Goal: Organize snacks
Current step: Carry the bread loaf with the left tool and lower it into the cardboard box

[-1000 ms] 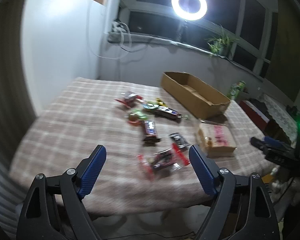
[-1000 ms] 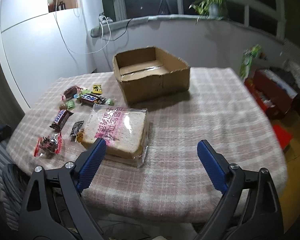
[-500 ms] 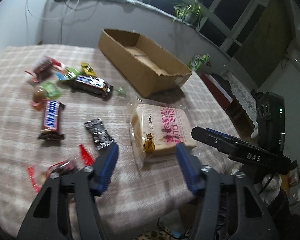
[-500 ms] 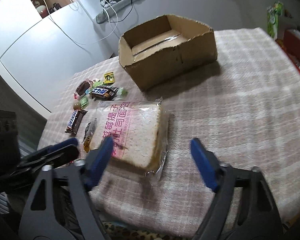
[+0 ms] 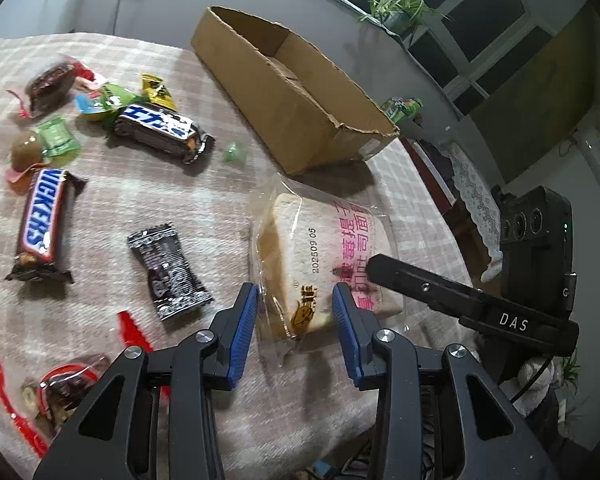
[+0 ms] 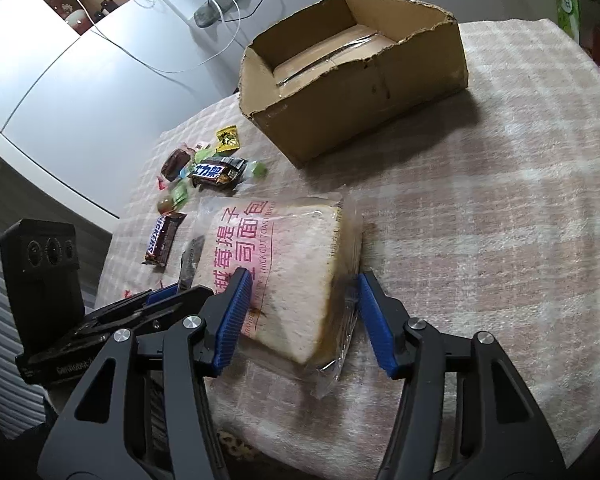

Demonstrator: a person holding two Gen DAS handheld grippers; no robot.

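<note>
Straddling the near end of the bagged toast loaf (image 5: 324,264), the left gripper (image 5: 296,320) has its jaws just closing in, pads at the wrapper but not yet visibly pinching it. Beside it, the right gripper (image 6: 302,312) brackets the loaf's other near corner, also closing, its pads right at the bag; a two-handed lift suits so wide and soft a pack. Further back on the checked tablecloth (image 6: 480,220), the cardboard box (image 6: 360,92) stands open and looks empty, likely the destination.
</note>
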